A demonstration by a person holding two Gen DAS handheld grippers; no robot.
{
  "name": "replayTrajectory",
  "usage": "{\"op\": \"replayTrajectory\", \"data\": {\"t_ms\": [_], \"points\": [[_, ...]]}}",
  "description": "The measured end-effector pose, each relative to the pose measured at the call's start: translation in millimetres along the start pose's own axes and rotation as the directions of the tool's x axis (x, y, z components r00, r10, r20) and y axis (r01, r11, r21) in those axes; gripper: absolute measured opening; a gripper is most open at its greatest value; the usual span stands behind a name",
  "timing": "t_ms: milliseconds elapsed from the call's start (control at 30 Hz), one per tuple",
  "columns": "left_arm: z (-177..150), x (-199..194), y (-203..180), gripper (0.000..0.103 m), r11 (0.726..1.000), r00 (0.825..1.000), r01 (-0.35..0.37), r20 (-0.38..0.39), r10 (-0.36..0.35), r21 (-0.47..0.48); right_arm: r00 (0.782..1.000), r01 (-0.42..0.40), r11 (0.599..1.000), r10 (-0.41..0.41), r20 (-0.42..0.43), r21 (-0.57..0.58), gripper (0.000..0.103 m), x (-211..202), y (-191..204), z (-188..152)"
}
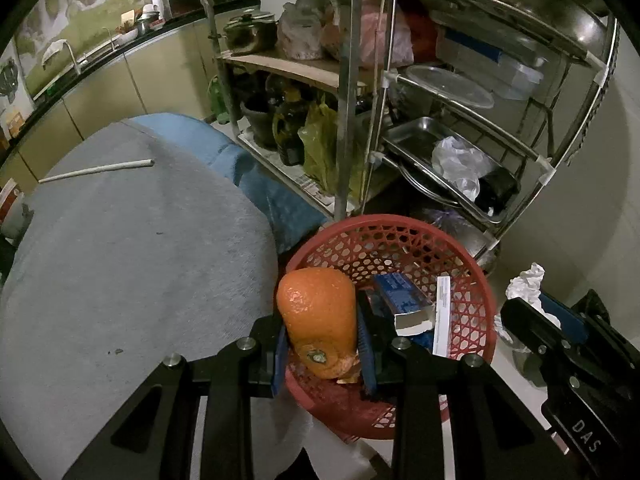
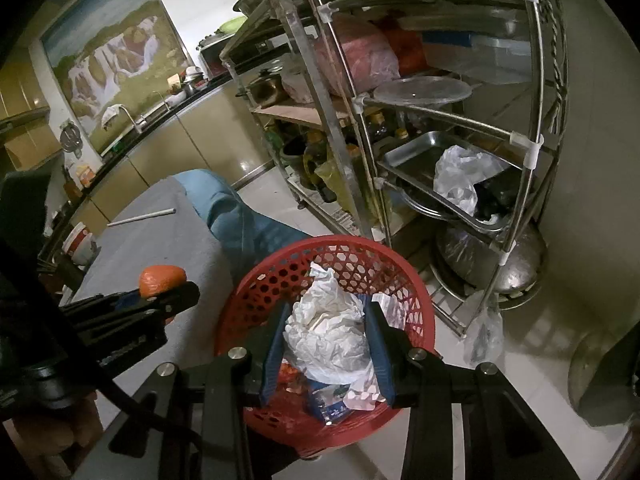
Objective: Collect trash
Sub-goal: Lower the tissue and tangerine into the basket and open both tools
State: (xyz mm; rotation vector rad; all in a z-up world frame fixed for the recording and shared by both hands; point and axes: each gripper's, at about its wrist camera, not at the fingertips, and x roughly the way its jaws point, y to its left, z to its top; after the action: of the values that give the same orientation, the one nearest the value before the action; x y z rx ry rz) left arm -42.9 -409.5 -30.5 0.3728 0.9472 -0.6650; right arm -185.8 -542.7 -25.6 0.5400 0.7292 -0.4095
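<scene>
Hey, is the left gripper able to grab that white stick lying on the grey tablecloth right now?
Probably not yet. The left gripper is shut on the orange peel, over the red mesh basket's edge. The white stick lies far across the grey tablecloth, path clear; it needs to drop the peel first.

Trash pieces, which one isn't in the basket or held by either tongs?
The thin white paper-wrapped straw, lying alone on the grey table cloth, away from the red plastic basket.
</scene>
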Motion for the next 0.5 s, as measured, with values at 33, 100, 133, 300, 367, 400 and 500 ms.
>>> {"op": "replayTrajectory", "data": {"t_ms": [33,100,133,300,367,400,500], "points": [[0.6,0.7,-0.1,0.031,1.0,1.0,0.001,-0.001,-0.001,-0.002,1.0,0.002,1.0,-0.002,0.001,-0.003,0.041,0.1,0.0,0.5],[0.8,1.6,-0.1,0.031,1.0,1.0,0.003,-0.002,-0.003,-0.004,1.0,0.004,1.0,-0.004,0.001,-0.006,0.041,0.9,0.0,0.7],[0.9,1.9,0.3,0.031,1.0,1.0,0.003,-0.003,-0.003,-0.005,1.0,0.007,1.0,-0.007,0.0,-0.009,0.041,1.5,0.2,0.9],[2.7,3.5,4.1,0.031,1.0,1.0,0.006,-0.003,-0.006,-0.018,1.0,0.011,1.0,-0.011,0.0,-0.017,0.041,2.3,2.4,0.8],[3.6,4.4,4.6,0.031,1.0,1.0,0.006,-0.002,-0.006,-0.022,1.0,0.015,1.0,-0.015,0.002,-0.023,0.041,3.4,2.6,2.1],[3.8,4.5,5.0,0.031,1.0,1.0,0.007,-0.001,-0.007,-0.024,1.0,0.016,1.0,-0.016,0.002,-0.024,0.041,3.6,2.5,2.8],[4.8,6.2,4.6,0.031,1.0,1.0,0.01,-0.003,-0.01,-0.028,1.0,0.021,0.999,-0.021,0.004,-0.03,0.041,4.3,3.0,3.9]]}}
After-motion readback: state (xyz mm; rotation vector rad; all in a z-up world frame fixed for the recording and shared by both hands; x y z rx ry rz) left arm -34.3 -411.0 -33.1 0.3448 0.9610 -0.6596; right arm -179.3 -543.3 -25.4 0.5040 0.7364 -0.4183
